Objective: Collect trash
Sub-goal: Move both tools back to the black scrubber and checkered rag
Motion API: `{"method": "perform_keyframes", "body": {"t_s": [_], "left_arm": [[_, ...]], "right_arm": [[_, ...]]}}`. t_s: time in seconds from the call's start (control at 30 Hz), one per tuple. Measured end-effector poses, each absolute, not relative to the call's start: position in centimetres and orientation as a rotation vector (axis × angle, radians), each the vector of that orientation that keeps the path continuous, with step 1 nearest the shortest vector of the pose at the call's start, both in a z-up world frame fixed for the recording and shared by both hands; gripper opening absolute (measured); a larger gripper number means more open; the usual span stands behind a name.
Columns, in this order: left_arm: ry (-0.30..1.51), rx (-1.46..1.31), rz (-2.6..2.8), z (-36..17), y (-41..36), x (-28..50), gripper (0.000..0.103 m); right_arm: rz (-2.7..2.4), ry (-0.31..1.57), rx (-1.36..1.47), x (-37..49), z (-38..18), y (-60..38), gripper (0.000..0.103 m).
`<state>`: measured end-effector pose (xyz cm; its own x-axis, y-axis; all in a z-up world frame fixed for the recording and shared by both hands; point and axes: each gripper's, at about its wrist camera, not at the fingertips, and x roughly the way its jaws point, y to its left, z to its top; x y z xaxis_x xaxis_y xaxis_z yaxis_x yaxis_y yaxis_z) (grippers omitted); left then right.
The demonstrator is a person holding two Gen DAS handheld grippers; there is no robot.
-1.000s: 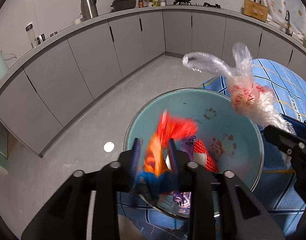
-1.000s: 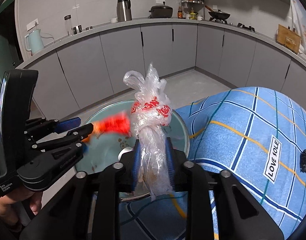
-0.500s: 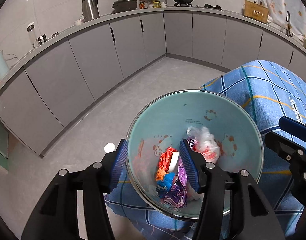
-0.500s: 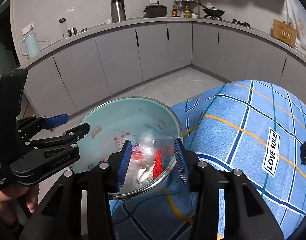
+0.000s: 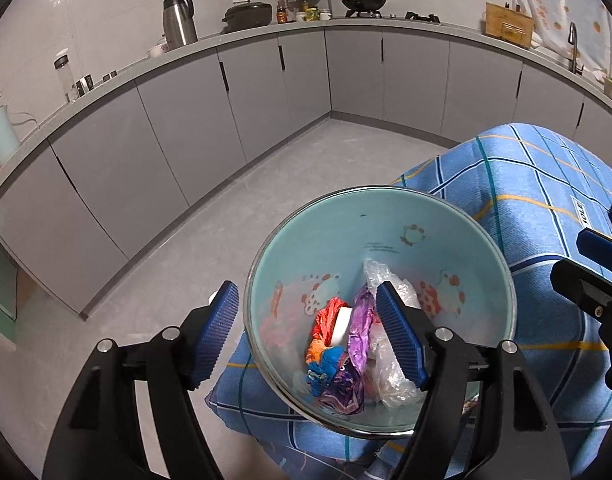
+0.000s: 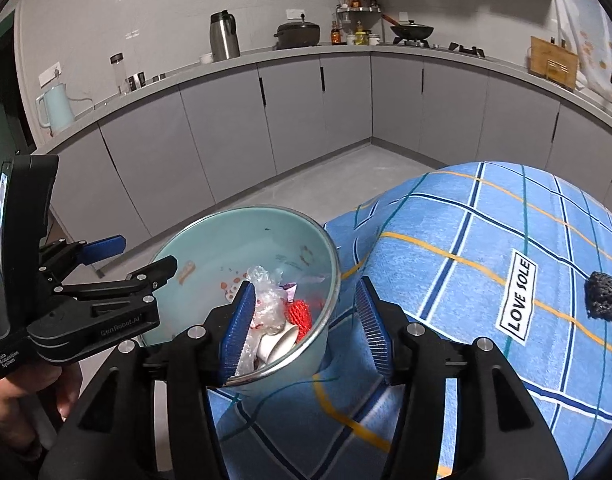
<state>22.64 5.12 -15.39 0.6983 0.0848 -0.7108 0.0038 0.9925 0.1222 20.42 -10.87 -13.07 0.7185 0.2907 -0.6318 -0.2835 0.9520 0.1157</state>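
Left wrist view: the left gripper (image 5: 306,332) is wide open and holds nothing; its jaws stand on both sides of the near-left rim of the bowl (image 5: 446,216).
Right wrist view: the right gripper (image 6: 304,320) is also wide open and empty, with the bowl's right rim between its jaws.
Trash: the clear plastic bag (image 5: 390,376), the red and orange wrapper (image 5: 326,324) and the purple wrapper (image 5: 360,320) lie in a heap at the near bottom of the bowl.
Bowl place: it stands on the left edge of the blue checked cloth (image 6: 466,240).
Remaining item: a small black mesh thing (image 6: 604,300) lies far right on the cloth, well apart from the bowl.
Direction: it is to the right of both grippers.
Nearer hand: the right one, in my judgement.
Long axis: roughly near to far, a little tilted.
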Motion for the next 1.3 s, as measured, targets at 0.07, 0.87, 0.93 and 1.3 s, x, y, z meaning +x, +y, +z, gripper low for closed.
{"method": "perform_keyframes", "body": {"t_s": [0.07,0.87,0.93,1.3], "left_arm": [[0.793,0.119,0.038,-15.2,4.8,22.5,0.071],[0.713,0.264,-0.235,-12.3,-10.5,21.6,0.083],[0.701,0.283,-0.268,-12.0,-12.5,21.5,0.084],[0.667,0.377,-0.42,-11.8,-22.1,21.1,0.087]], "right_arm": [[0.31,0.694,0.013,20.2,-12.9,-11.2,0.054],[-0.019,0.615,0.121,14.7,-11.7,-26.7,0.063],[-0.059,0.609,0.133,14.0,-11.7,-28.6,0.064],[-0.256,0.581,0.197,10.2,-12.0,-38.0,0.066]]}}
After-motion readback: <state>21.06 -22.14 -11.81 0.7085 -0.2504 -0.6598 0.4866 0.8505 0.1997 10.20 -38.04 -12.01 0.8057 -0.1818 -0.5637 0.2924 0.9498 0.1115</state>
